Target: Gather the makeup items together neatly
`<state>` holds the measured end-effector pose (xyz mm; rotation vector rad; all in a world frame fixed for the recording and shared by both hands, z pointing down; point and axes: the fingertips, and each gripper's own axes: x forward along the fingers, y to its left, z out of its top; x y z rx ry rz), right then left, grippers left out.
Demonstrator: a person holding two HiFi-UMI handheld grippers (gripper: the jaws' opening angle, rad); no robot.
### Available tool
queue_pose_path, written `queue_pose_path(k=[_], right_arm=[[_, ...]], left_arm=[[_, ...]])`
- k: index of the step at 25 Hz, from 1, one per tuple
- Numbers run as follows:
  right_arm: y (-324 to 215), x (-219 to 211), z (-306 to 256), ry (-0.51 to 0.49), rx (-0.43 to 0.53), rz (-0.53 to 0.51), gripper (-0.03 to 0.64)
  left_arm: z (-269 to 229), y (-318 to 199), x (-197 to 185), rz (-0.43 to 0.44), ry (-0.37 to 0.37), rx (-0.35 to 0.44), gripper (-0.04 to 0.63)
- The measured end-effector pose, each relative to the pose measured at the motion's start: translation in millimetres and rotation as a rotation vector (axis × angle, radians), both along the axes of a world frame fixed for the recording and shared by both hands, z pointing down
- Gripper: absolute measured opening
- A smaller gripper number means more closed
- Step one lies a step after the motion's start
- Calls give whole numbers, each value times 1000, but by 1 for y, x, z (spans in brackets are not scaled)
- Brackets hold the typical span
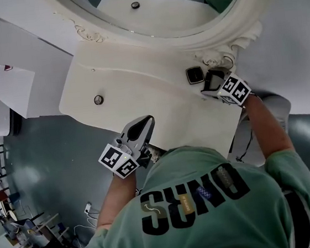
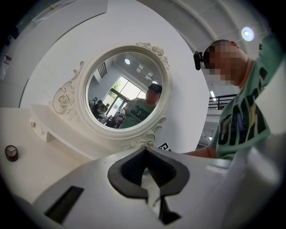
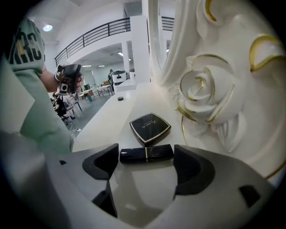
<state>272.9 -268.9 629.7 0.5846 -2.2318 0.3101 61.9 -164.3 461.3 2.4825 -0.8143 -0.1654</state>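
A black lipstick tube [image 3: 146, 154] lies crosswise on the white vanity top [image 1: 138, 78], right between the fingertips of my right gripper [image 3: 146, 162]. That gripper is open and its pads flank the tube's two ends. Just beyond the tube sits a square black compact [image 3: 150, 128] with a gold rim, also seen in the head view [image 1: 194, 75] beside the right gripper [image 1: 212, 81]. A small round dark jar [image 1: 98, 100] stands alone far to the left [image 2: 11, 153]. My left gripper [image 1: 145, 123] hovers over the table's near edge, shut and holding nothing [image 2: 145, 151].
An ornate round mirror [image 2: 125, 89] with carved white roses [image 3: 210, 94] rises at the back of the table, close to the right gripper. The table's front edge drops to a grey floor [image 1: 47, 155]. The person's green shirt [image 1: 208, 203] fills the foreground.
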Motion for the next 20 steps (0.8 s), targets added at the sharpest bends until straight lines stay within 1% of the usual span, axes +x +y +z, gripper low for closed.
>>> queue_pose_path(k=[2,4,6,10,14,17,20], right_arm=[[0,1,0,-15,-8,-4,371],[0,1,-1,-19,-9,-10,350],[2,2,-6,-36,-21,5,348],[11,-11,-42,-98,-10,24,345],[9,-45,-84,-148,18,13,345],[0,-78,-103,-156,33,-1,345],[-2,-117,-115,-149,39,-39,345]], left_arm=[[0,1,-2,-1,-1,0,2],[-1,0,-4,-5,-1,0,2],[-2,0,-6,-8,0,3,2],[-8,1,-15,-17,10,20,2],[-15,5,-31,-45,22,35,2],[-21,12,-48,-73,28,51,2],[-28,25,-75,-122,27,66,2]])
